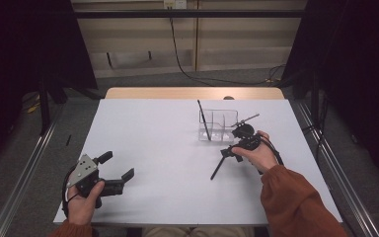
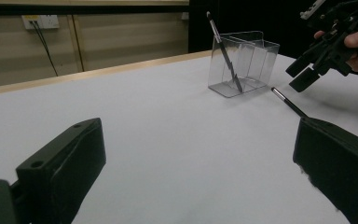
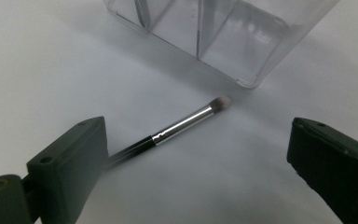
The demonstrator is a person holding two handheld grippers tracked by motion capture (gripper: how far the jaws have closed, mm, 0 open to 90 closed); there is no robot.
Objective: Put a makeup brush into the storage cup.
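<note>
A clear plastic organizer (image 1: 218,125) (image 2: 244,63) (image 3: 223,32) stands right of the table's middle, with a thin black brush (image 1: 204,120) (image 2: 224,51) leaning upright in its left compartment. A second brush (image 1: 217,168) (image 2: 289,102) (image 3: 186,123), with a black handle, silver ferrule and pale tip, lies flat on the table in front of the organizer. My right gripper (image 1: 231,154) (image 2: 300,77) (image 3: 198,126) hovers open over this brush; the handle runs behind one jaw. My left gripper (image 1: 117,166) (image 2: 196,140) rests open and holds nothing near the front left.
The white table top (image 1: 153,143) has a wooden strip (image 1: 192,93) along its far edge. Metal rails (image 1: 19,177) run along both sides on the floor. A cable (image 1: 177,54) hangs down the back wall.
</note>
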